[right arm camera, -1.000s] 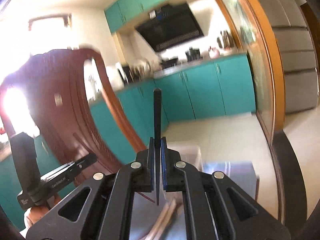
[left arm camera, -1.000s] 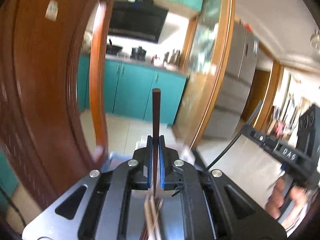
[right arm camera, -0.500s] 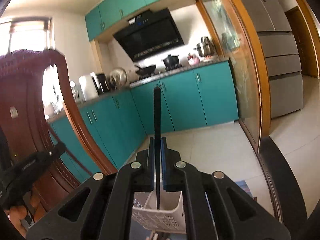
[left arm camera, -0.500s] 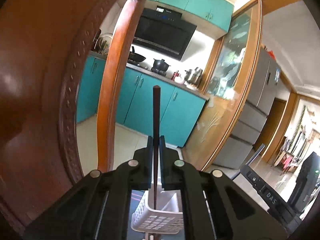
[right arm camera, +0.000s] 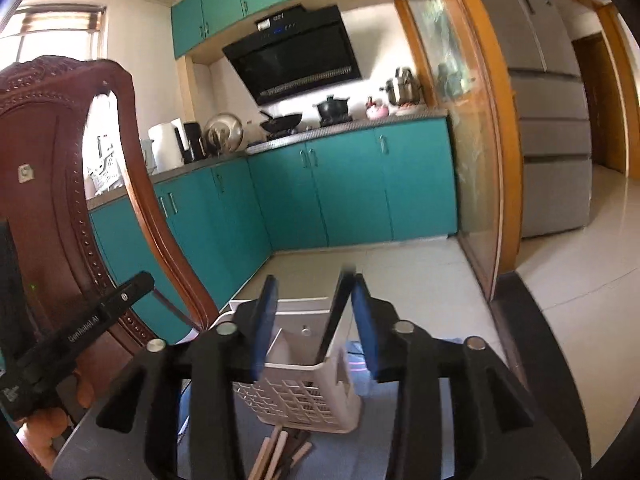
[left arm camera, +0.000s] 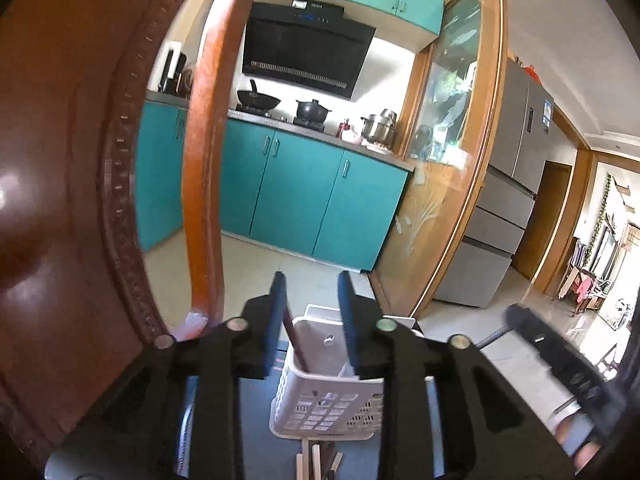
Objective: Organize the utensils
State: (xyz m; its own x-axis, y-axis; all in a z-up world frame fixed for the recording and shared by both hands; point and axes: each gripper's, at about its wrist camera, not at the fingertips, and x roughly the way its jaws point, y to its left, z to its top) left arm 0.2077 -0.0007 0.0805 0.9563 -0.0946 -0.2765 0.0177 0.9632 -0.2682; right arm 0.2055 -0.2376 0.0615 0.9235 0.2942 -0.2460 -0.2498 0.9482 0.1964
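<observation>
hand-held grippers: two; left hand-held gripper (left arm camera: 311, 288) and right hand-held gripper (right arm camera: 312, 292), each with two blue-padded fingers spread apart
white basket (right arm camera: 304, 396): one, on the grey tabletop (right arm camera: 372, 444)
dark chopsticks in basket: two; one leaning at the left (left arm camera: 295, 342), one leaning at the right (right arm camera: 334, 316)
loose chopsticks (right arm camera: 280, 456) on tabletop near the basket: several, light and dark mixed; exact count cannot be told
wooden chair back (right arm camera: 52, 160): one, left
range hood (right arm camera: 296, 56): one, far
pots on the stove: two; wok (right arm camera: 282, 120) and lidded black pot (right arm camera: 333, 106)
refrigerator (right arm camera: 548, 120): one, far right
</observation>
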